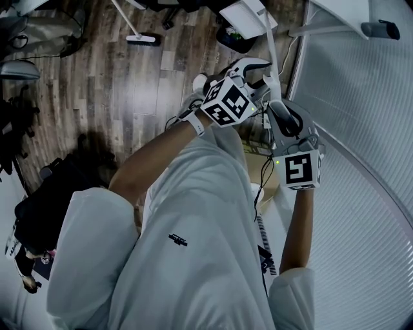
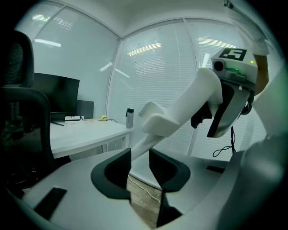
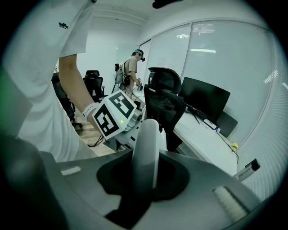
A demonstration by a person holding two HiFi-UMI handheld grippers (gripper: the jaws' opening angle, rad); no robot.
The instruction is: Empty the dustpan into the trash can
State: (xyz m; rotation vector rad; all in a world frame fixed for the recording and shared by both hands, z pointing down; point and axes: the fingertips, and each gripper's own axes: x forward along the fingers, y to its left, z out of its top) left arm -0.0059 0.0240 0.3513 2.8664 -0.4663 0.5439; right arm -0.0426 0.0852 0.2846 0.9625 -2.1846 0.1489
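Your left forearm [image 1: 151, 155] reaches forward across your body, wrist bent. Your left gripper [image 2: 140, 170] points slightly downward, and its jaws stand apart. Your right forearm [image 1: 298, 225] runs straight ahead. Your right gripper [image 3: 144, 179] tilts more steeply down, with its jaws clamped on a white handle [image 3: 145, 143]. The two grippers sit close together, left just ahead of right.

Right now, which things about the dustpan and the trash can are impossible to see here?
What the dustpan holds: head view, cut off by the top edge and too small to tell.
Inside of the trash can: head view, mostly covered by the dustpan.
Pan and can in both gripper views: out of frame; only the handle shows, clamped in the right gripper.
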